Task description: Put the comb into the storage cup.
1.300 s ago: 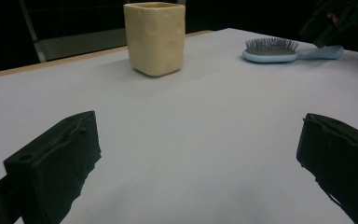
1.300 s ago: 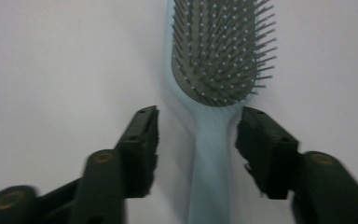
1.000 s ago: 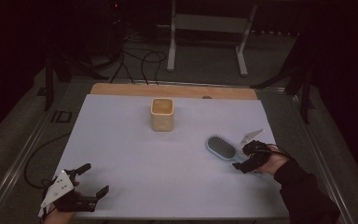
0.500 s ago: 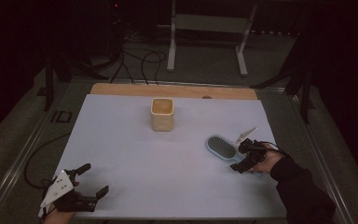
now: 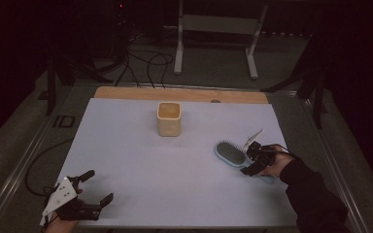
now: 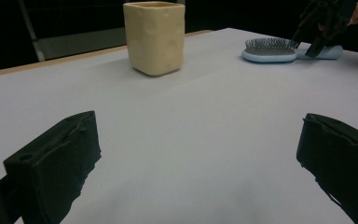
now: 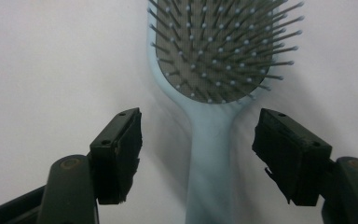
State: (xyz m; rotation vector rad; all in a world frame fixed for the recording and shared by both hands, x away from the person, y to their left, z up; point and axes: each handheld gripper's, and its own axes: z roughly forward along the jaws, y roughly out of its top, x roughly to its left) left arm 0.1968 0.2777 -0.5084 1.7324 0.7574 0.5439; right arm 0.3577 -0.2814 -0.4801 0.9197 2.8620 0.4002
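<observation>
Here, right gripper point(image 7: 196, 156) jaws wide apart astride hairbrush point(image 7: 214, 70) handle, left gripper point(image 6: 198, 163) spread, empty.

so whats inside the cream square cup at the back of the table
From the high view, the cream square cup shows an open top with a tan inner wall and nothing sticking out. Its bottom is hidden by the rim and shadow, so small contents cannot be ruled out.

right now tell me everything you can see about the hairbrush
The hairbrush is pale blue, plastic by its look, with an oval head and a dark pad of thin grey ball-tipped bristles. It lies flat on the white table, bristles up, toward the right side. Its handle runs between the open jaws of the right claw, which straddles it without visibly touching.
</observation>
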